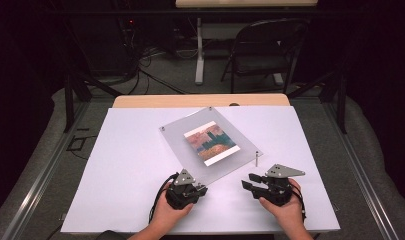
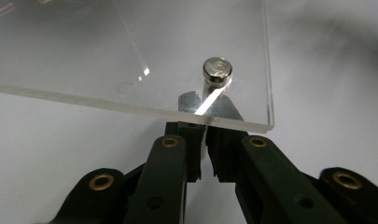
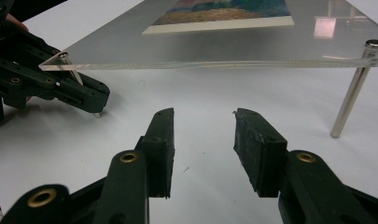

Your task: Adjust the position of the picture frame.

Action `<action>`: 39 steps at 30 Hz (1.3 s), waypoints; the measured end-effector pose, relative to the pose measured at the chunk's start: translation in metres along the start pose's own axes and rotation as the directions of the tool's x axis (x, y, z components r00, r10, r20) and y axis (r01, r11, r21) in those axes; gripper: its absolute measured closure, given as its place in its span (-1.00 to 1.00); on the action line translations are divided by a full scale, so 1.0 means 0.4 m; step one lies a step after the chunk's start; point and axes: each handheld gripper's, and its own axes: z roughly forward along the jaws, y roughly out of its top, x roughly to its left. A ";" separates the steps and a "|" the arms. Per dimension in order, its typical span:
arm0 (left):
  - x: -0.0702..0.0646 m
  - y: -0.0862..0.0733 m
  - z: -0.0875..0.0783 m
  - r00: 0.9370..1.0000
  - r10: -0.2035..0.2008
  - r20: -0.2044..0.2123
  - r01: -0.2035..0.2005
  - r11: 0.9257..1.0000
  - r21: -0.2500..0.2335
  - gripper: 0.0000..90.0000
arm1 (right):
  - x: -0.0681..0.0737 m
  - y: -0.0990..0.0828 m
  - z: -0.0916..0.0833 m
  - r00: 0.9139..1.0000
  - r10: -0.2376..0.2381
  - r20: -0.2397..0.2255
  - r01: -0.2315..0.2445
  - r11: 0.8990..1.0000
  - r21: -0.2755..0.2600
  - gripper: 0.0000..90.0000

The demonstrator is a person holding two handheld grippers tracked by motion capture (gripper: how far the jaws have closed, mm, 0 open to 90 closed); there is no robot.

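My left tongs point(image 2: 203, 140) are clamping the metal standoff post point(image 2: 210, 100) under the near corner of the clear acrylic frame point(image 1: 190, 150), which is sitting mid-table point(image 1: 115, 190) with a colourful print point(image 1: 211, 142) inside. My right tongs point(image 3: 203, 135) are hovering half-open and empty near another post point(image 3: 352, 93).

I can read no writing, label, brand or number anywhere here. The print point(image 1: 210, 142) under my clear plate point(image 1: 180, 131) carries only painted colour, no letters that I can make out, and the round metal cap point(image 2: 217, 68) by my left jaws bears no legible mark.
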 end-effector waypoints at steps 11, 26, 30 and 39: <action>0.005 0.004 -0.015 1.000 -0.010 0.001 0.010 1.000 -0.008 0.89 | -0.028 0.001 -0.006 0.999 0.015 0.043 -0.015 1.000 -0.008 0.31; 0.040 0.004 -0.095 0.998 -0.059 -0.035 0.055 0.995 -0.086 0.90 | -0.095 0.028 0.056 0.991 0.041 0.125 -0.043 0.999 0.013 0.33; 0.044 0.005 -0.109 0.996 -0.067 -0.052 0.061 0.993 -0.103 0.90 | -0.100 0.043 0.088 0.991 0.016 0.135 -0.020 1.000 0.022 0.33; 0.055 0.008 -0.131 0.995 -0.076 -0.060 0.068 0.989 -0.132 0.90 | -0.104 0.059 0.137 0.993 0.021 0.117 -0.025 0.999 0.032 0.65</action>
